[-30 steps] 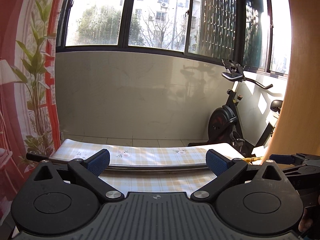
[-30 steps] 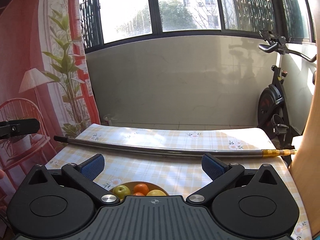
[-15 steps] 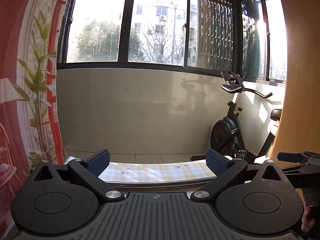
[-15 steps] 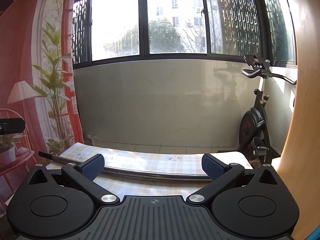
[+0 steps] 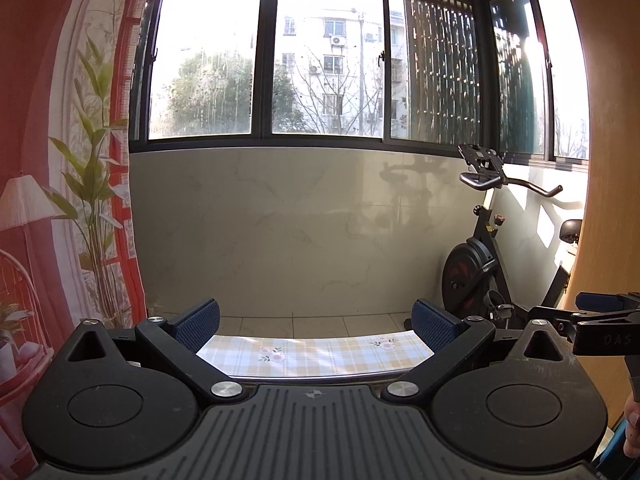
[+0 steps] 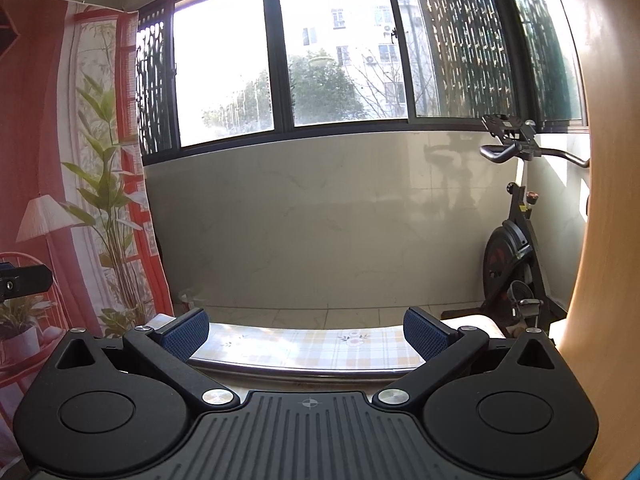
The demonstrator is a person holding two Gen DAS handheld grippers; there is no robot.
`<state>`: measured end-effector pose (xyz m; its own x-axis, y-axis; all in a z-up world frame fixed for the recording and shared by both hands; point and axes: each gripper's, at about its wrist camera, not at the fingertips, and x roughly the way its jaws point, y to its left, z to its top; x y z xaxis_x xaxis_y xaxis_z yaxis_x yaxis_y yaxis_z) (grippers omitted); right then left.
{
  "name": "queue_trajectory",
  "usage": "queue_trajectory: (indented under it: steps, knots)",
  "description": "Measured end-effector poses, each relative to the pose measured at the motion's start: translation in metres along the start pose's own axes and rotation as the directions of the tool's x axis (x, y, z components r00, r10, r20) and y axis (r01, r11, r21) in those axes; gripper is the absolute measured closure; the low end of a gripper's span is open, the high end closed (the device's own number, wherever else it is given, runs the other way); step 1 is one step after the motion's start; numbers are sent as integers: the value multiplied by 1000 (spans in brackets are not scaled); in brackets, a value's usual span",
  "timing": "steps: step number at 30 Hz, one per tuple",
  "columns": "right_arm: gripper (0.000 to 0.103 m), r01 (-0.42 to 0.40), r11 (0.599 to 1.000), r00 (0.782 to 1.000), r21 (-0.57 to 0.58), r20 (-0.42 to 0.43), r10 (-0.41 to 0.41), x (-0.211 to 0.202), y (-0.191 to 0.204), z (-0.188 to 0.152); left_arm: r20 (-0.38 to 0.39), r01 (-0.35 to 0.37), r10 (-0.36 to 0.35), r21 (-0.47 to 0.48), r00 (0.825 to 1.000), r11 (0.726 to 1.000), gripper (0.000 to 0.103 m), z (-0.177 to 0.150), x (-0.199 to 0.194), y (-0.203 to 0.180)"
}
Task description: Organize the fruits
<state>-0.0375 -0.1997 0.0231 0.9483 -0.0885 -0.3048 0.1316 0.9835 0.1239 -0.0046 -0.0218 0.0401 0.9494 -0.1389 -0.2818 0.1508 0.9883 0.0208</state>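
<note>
Facing the window (image 5: 320, 60) and the pale wall (image 5: 288, 232) below it, both grippers are held level with their fingers spread wide and nothing between them. The left gripper (image 5: 316, 322) looks over the far edge of a table (image 5: 312, 354) covered in a checked, flowered cloth; only a narrow strip of it shows above the gripper body. The right gripper (image 6: 306, 328) sees the same strip, with a metal rod (image 6: 304, 372) lying along it just in front of the gripper body. An exercise bike (image 5: 480, 264) stands on the tiled floor beyond the table's right corner, beside a wooden panel (image 5: 608, 160). A printed curtain (image 5: 60, 160) with a plant and lamp motif hangs past the left edge. At the right margin of the left view the tip of the other gripper appears, with a fingertip of the person's hand (image 5: 632, 428) below it.

No fruit is visible in either view; the gripper bodies hide the near part of the table. One second ago the right view showed a bowl of fruit at the near edge, close under the gripper, and much more of the tabletop. Both cameras have since tilted upward, so the window now fills the upper half, and the finger spread is unchanged.
</note>
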Motion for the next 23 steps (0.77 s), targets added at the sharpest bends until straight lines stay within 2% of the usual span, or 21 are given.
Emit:
queue_trajectory:
  steps: [23]
  knots:
    - [0, 2, 1000, 1000, -22, -1, -2, -7, 8, 4, -28, 67, -69, -63, 997, 996, 0, -6, 2, 9]
